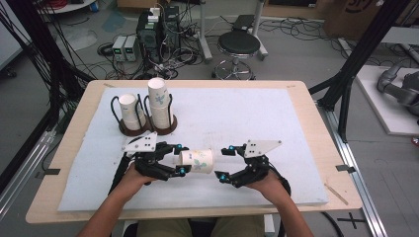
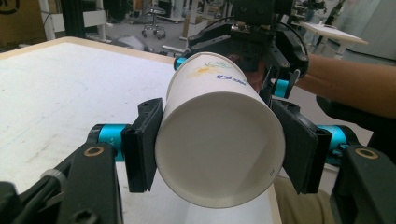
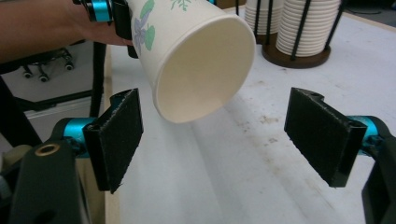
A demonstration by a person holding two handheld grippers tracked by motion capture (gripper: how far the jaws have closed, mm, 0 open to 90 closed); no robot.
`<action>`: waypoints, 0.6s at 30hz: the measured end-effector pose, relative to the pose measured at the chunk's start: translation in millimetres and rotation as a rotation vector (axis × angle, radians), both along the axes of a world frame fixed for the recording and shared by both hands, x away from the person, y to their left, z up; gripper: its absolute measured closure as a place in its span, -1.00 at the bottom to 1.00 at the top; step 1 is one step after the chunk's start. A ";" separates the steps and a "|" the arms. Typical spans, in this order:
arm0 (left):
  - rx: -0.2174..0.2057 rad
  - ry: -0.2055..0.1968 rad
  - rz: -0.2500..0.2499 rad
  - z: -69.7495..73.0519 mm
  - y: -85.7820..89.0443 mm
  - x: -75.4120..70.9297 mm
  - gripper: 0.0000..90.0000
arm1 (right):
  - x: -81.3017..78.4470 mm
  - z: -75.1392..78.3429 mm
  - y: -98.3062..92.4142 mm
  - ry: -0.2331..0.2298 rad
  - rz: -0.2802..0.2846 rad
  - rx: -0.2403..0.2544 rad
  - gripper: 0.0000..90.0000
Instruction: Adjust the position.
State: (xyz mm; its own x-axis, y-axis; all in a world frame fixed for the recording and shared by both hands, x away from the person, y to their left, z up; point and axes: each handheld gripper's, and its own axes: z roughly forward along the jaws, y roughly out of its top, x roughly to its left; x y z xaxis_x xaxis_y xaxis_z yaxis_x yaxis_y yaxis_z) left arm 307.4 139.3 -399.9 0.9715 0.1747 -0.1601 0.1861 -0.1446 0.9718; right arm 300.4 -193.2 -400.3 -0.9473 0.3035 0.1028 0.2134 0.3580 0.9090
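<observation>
The left hand-held gripper (image 1: 179,159) clamps the paper cup (image 1: 196,161) by its base above the near tabletop (image 1: 237,118), its long axis lying sideways, mouth pointing right at the right hand-held gripper (image 1: 223,163), whose jaws stand wide, just beside the rim.

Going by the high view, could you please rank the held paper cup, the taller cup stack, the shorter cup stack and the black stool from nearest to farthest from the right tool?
From the right tool:
1. Held paper cup, just to its left, lying sideways.
2. Taller cup stack, far left on the table.
3. Shorter cup stack, further left in the same holder.
4. Black stool, on the floor beyond the table.
</observation>
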 end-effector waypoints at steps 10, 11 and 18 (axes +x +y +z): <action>-0.020 -0.009 -0.037 0.8 -5.0 -3.0 -0.17 | 0.0 -0.7 9.5 0.017 0.072 0.029 -0.55; -0.020 -0.010 -0.044 0.9 -5.8 -3.1 -0.17 | 0.0 -0.8 10.4 0.021 0.075 0.030 -0.55; -0.028 -0.014 -0.073 2.1 -10.7 -3.3 -0.17 | 2.3 -1.5 13.0 0.034 0.107 0.060 -0.55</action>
